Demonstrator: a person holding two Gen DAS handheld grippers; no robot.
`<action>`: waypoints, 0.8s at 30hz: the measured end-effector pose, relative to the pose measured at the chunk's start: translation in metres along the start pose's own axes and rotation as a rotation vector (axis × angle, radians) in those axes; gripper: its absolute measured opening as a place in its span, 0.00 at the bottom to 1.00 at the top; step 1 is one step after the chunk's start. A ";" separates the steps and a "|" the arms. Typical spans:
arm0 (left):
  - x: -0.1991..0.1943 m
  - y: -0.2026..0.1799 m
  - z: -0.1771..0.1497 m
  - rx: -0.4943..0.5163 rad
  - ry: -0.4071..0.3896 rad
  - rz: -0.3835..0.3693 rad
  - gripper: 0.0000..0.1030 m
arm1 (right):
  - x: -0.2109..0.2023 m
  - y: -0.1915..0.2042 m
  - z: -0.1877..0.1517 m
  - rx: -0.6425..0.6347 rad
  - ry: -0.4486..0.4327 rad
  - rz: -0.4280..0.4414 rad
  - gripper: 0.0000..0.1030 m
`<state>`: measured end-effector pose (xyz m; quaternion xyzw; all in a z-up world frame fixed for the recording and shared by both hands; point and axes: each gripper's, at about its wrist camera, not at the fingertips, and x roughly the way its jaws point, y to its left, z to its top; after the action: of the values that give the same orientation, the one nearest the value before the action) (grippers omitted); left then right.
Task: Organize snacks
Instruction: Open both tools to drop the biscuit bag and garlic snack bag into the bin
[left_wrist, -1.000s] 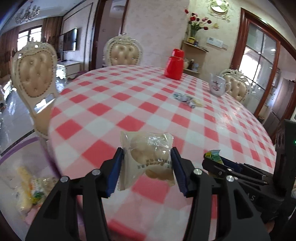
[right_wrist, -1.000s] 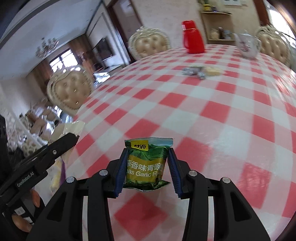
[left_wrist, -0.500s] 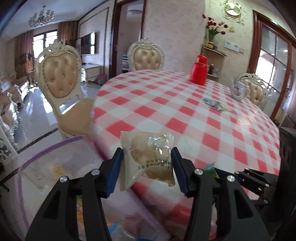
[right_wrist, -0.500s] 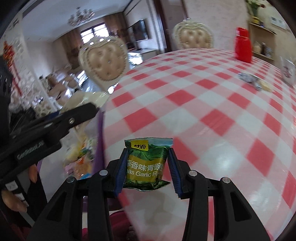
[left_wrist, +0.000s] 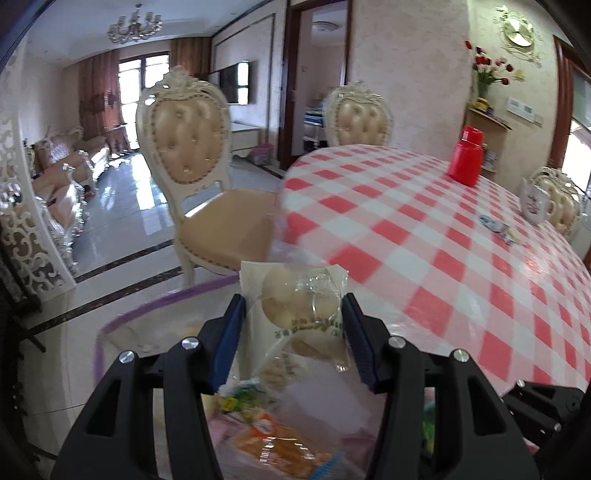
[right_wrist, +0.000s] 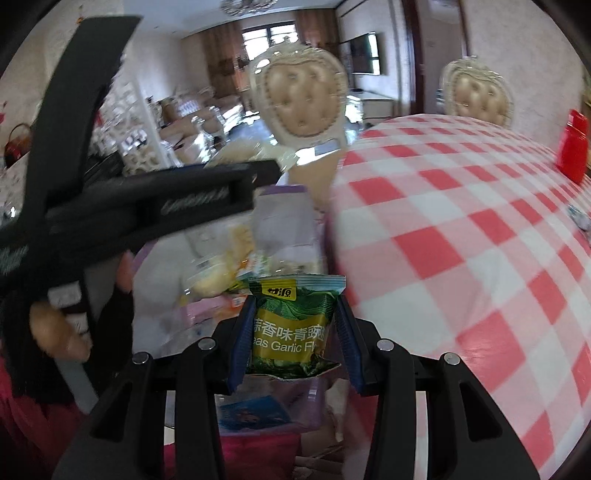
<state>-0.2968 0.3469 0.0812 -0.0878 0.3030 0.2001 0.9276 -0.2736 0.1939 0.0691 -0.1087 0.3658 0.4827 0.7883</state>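
Left tool (left_wrist: 293, 338) clamps a clear packet of small round buns (left_wrist: 295, 314) between its blue pads, its jaws partly closed on the wrapper, at lower centre of the left wrist view. Below it, a clear bin with a purple rim (left_wrist: 110, 325) holds blurred snack packets (left_wrist: 273, 439), one of them orange. A round counter under a red-and-white checked cloth (left_wrist: 443, 240) fills the right side, carrying a red jug (left_wrist: 466, 155) at upper right, a white teapot (left_wrist: 533, 203) and a few small wrappers (left_wrist: 496, 227) near the right edge. A cream tufted chair (left_wrist: 188, 155) stands left of centre.

Right tool (right_wrist: 293, 339), seen from the right wrist at lower centre, pinches a green packet of garlic peas (right_wrist: 291, 325), jaws partly closed on its sides. Beyond it lie blurred snack packets (right_wrist: 221, 277) in the clear bin (right_wrist: 284, 192), just off the checked counter's edge. At left, the left tool (right_wrist: 155, 199) crosses the frame, gripped by a hand (right_wrist: 59, 328).
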 end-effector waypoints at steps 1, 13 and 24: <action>0.000 0.005 0.001 0.003 0.001 0.019 0.52 | 0.002 0.004 0.001 -0.010 0.005 0.019 0.41; -0.005 0.046 0.004 -0.021 -0.010 0.162 0.85 | 0.014 0.032 0.005 -0.075 0.008 0.171 0.57; -0.029 -0.016 0.029 -0.113 -0.049 -0.046 0.95 | -0.081 -0.110 -0.006 0.197 -0.233 -0.068 0.70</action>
<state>-0.2961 0.3318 0.1223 -0.1417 0.2663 0.1978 0.9327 -0.2062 0.0792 0.1003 0.0138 0.3137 0.4268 0.8481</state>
